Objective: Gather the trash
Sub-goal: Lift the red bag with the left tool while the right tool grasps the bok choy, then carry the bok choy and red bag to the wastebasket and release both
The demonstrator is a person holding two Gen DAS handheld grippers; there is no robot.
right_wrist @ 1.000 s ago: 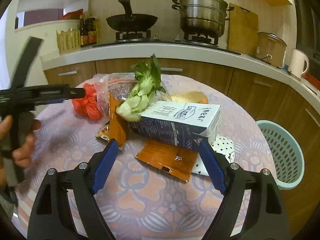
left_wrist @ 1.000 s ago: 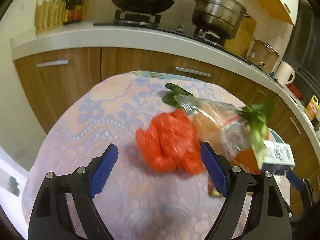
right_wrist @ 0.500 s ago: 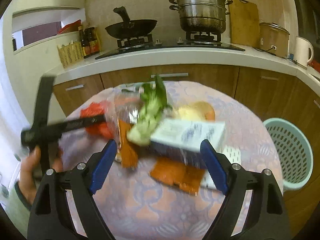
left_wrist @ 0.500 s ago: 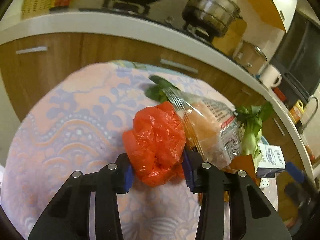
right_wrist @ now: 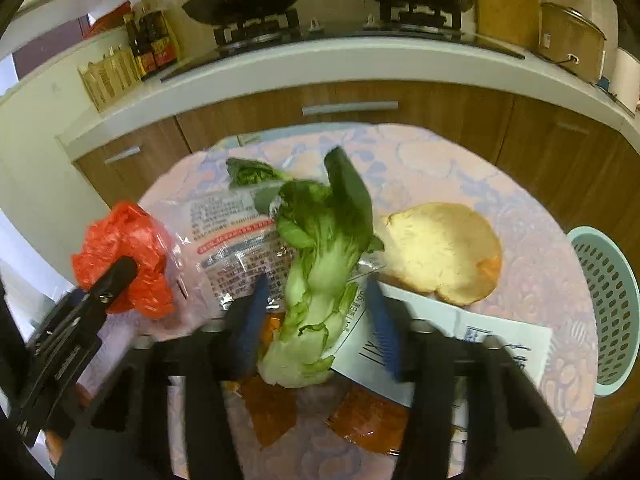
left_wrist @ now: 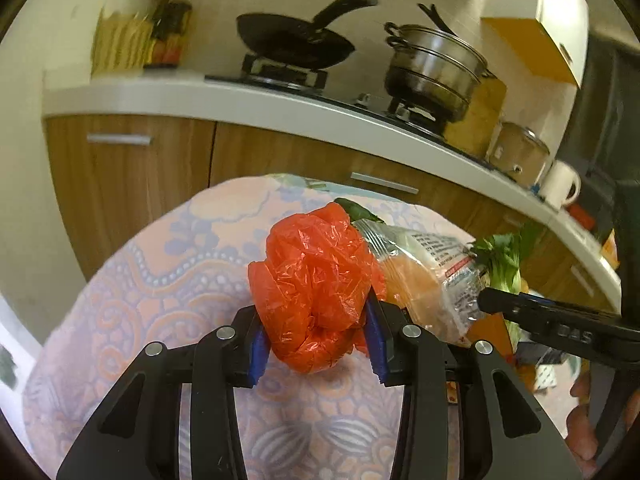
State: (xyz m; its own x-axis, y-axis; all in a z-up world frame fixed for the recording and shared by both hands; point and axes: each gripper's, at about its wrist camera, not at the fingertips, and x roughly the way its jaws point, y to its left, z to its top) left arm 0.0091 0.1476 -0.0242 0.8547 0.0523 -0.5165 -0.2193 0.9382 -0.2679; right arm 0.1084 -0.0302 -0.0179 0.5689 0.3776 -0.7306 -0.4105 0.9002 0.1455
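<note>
My left gripper (left_wrist: 316, 342) is shut on a crumpled red plastic bag (left_wrist: 316, 284) and holds it above the round table (left_wrist: 168, 300); the bag also shows in the right wrist view (right_wrist: 120, 256). My right gripper (right_wrist: 320, 316) has its blue pads on either side of a bok choy (right_wrist: 320, 264), closing around its stalk; contact is unclear in the blur. A clear printed wrapper (right_wrist: 228, 240), a white carton (right_wrist: 460, 344), orange sachets (right_wrist: 360, 420) and a flat bread (right_wrist: 440, 252) lie on the table.
A light blue perforated basket (right_wrist: 608, 304) stands beside the table at the right. Behind the table run wooden cabinets (right_wrist: 348, 108) and a white counter with a black pan (left_wrist: 292, 40) and a steel pot (left_wrist: 432, 68) on the stove.
My left gripper closed on the red bag and lifted it. My right gripper moved forward over the carton and narrowed its fingers around the bok choy.
</note>
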